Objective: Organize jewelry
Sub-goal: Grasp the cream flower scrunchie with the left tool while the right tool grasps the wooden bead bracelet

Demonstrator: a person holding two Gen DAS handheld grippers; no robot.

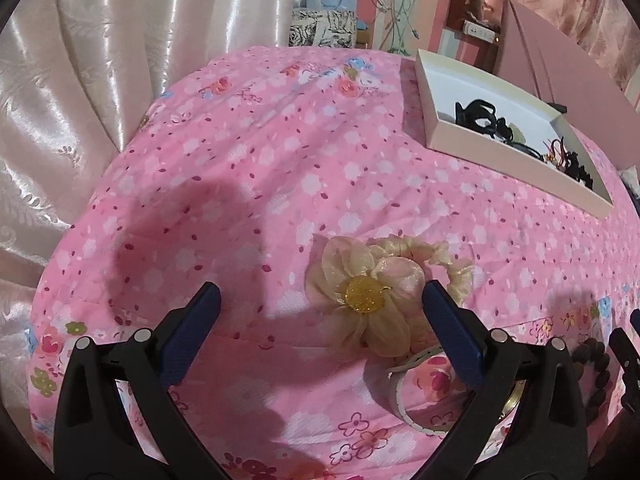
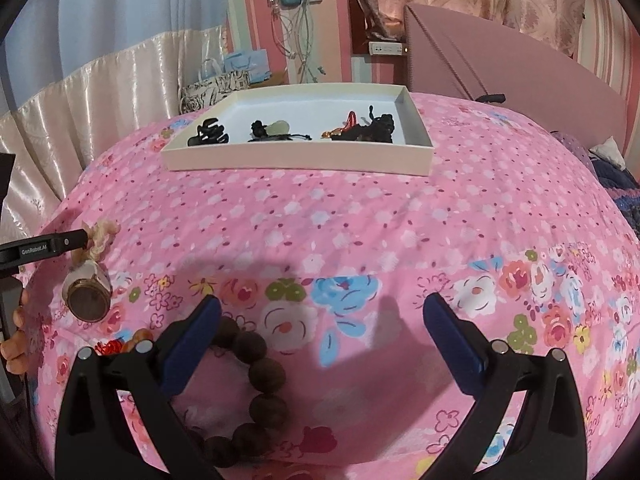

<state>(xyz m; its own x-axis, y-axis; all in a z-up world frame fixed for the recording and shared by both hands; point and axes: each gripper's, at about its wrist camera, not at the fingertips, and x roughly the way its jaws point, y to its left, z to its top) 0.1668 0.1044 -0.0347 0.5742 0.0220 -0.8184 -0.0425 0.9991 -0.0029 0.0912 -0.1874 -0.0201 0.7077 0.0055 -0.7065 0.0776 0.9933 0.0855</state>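
— On the bed, where's the scrunchie (image 1: 362, 294)?
— Between the left gripper (image 1: 320, 308) fingers, jaws spread wide, nothing grasped. A watch (image 1: 420, 392) lies just beside it.
— And the right gripper (image 2: 322, 316)?
— Released too; the beads (image 2: 248, 384) sit by its left finger.
— The tray (image 2: 296, 156)?
— Well apart, holding dark clips, perhaps hair ties.

I count one white tray (image 2: 298, 158), one flower scrunchie (image 1: 362, 300), one beaded bracelet (image 2: 256, 384), one watch (image 2: 88, 300).
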